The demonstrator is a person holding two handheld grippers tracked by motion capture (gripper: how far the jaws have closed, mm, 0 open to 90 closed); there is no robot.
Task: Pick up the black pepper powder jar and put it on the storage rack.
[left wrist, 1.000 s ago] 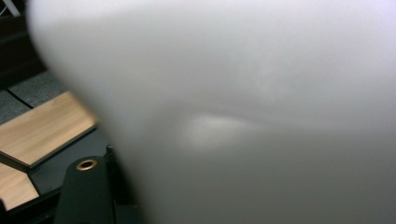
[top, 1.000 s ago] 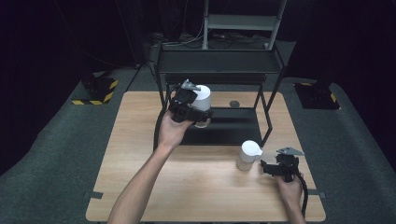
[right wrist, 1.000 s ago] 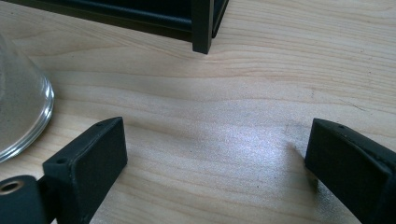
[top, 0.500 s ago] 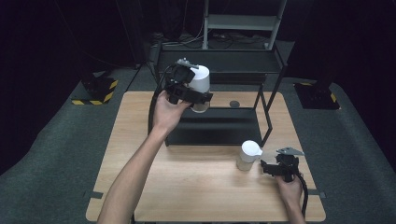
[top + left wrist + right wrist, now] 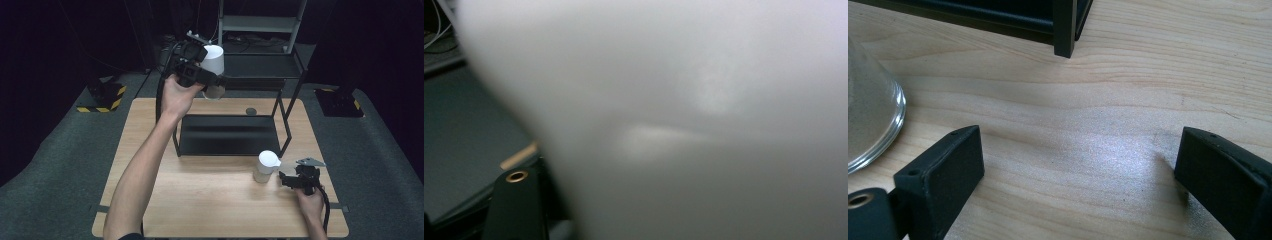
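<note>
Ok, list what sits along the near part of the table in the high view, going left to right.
Person's left forearm → white cup on the table → right tongs in the right hand.

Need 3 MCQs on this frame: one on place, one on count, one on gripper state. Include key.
1. Where is the cup that the left gripper holds?
A. level with the rack's upper shelf
B. on the table
C. on the floor

2. How many white cups are in the high view?
A. one
B. two
C. four

3. How do the right gripper jaws stand?
A. shut on a cup
B. open over bare wood
C. shut on the rack leg

Key: 1 A, cup raised beside the shelf; 2 B, one held, the second cup stands on the table; 3 B, jaws apart with nothing between.
</note>
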